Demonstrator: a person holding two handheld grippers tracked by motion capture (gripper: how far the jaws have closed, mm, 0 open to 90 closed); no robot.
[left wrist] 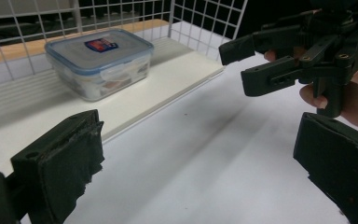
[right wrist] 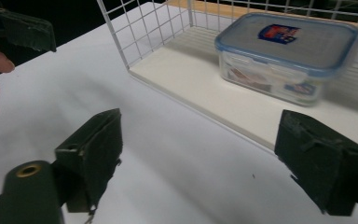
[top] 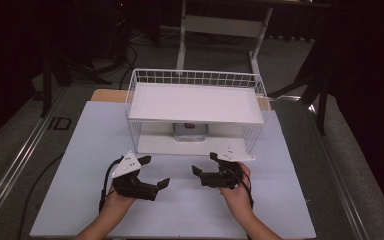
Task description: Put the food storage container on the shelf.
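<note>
While both grippers hover over the table (top: 80, 150), nothing has been grasped. The left gripper (top: 154, 172) sits in front of the rack's left half, its jaws spread wide with only bare table between them; the left gripper view confirms the gap, pads (left wrist: 60, 163) well apart and holding nothing. The right gripper (top: 206, 164) hangs just before the rack's (top: 195, 77) front edge, jaws likewise released and empty; in the right gripper view its pads (right wrist: 93, 149) frame open table and the lower shelf (right wrist: 200, 88) beyond.

The box (top: 190, 131), a clear lidded container with a blue-rimmed lid and a small label, stands on the lower shelf, under the top shelf (top: 195, 102), roughly at its middle and set back from the front lip. Its lid looks closed; contents are too dim to tell. Neither gripper touches it: both are near the rack but apart from the box.

Judgement: the work appears to be at its start. Both grippers point toward the box, so the approach seems in hand. Left to do: reach in under the top shelf, close on the box, and draw it out. The low clearance under the top shelf and the wire sides look like the likely constraint.
</note>
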